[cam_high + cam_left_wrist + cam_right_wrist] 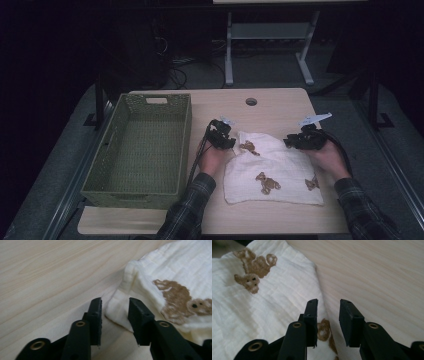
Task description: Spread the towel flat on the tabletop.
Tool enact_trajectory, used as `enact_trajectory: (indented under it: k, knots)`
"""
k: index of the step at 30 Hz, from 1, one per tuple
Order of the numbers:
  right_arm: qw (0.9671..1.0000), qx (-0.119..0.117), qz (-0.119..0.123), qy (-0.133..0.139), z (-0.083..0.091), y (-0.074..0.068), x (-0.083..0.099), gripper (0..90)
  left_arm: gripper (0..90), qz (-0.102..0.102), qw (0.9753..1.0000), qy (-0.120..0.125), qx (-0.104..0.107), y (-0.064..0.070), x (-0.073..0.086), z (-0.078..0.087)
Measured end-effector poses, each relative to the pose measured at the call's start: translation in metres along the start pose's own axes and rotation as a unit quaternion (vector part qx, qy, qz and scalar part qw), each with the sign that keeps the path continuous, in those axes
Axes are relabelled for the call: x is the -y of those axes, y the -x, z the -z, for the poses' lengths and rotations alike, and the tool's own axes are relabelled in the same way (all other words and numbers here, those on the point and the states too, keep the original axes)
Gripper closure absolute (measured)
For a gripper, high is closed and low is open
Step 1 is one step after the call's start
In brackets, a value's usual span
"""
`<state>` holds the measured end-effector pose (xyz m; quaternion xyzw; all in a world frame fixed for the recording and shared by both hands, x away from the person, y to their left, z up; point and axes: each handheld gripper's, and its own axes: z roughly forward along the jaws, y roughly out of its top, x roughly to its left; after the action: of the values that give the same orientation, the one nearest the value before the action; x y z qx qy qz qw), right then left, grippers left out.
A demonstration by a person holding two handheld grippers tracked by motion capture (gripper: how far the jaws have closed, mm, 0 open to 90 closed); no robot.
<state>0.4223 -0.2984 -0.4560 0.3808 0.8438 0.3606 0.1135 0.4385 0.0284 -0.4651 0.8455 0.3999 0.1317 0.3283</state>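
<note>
Left of centre in the high view: green basket on the table, nothing inside. Just right of it, left gripper low at the cloth's upper-left corner. Centre to lower right: white cloth with brown bear prints, lying rumpled on the wood, partly folded over. At its upper-right edge, right gripper, pointed left toward the cloth.

Left gripper view: bare table across the left, left gripper bottom centre, jaws narrowly apart — a hemmed corner of cloth between them, not pinched as far as can be told. Bear print at the right.

Right gripper view: cloth over the left half, bear print upper left, right gripper bottom centre — jaws narrowly apart, straddling the cloth's edge, closed on nothing. Bare table to the right.
</note>
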Motion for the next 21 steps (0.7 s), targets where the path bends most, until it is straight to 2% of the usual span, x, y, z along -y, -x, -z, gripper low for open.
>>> enact_trajectory:
  k: [3, 5, 9, 10, 11, 14, 15, 16, 19, 21]
  knots:
    - [1.0, -0.002, -0.002, 0.003, -0.001, 0.0, 0.001, 68.0, 81.2, -0.006, 1.0, -0.001, -0.004, 0.0, -0.003, -0.002]
    - [1.0, -0.002, -0.001, -0.001, -0.002, 0.0, 0.001, 68.4, 84.0, -0.02, 0.9994, -0.005, -0.027, 0.0, -0.007, -0.003]
    - [1.0, -0.001, 0.0, -0.004, -0.003, -0.001, 0.001, 68.9, 84.6, -0.02, 0.9977, -0.012, -0.063, -0.009, -0.017, -0.006]
    - [1.0, -0.001, 0.0, -0.004, -0.003, -0.001, 0.001, 68.9, 84.6, -0.02, 0.9977, -0.012, -0.063, -0.009, -0.017, -0.006]
    - [1.0, -0.002, 0.001, -0.004, -0.004, 0.0, 0.001, 69.1, 84.6, -0.014, 0.9959, -0.016, -0.087, -0.017, -0.022, -0.009]
    - [1.0, -0.004, -0.003, -0.007, -0.006, 0.0, 0.001, 69.1, 84.2, -0.007, 0.9941, -0.015, -0.107, -0.024, -0.026, -0.01]
    - [1.0, -0.005, -0.004, -0.006, -0.007, 0.0, 0.002, 69.2, 83.4, 0.001, 0.9944, -0.01, -0.105, -0.024, -0.027, -0.01]
    - [1.0, -0.004, -0.001, -0.007, -0.009, 0.001, 0.002, 69.2, 82.3, 0.007, 0.9957, -0.006, -0.092, -0.023, -0.027, -0.008]
    - [0.9999, -0.008, -0.011, -0.007, -0.014, 0.004, 0.002, 70.1, 69.3, -0.003, 0.9976, -0.008, -0.069, -0.013, -0.023, -0.002]
    - [0.9997, -0.013, -0.016, -0.01, -0.017, 0.005, 0.002, 71.4, 62.8, -0.004, 0.9991, -0.002, -0.041, -0.006, -0.019, 0.005]
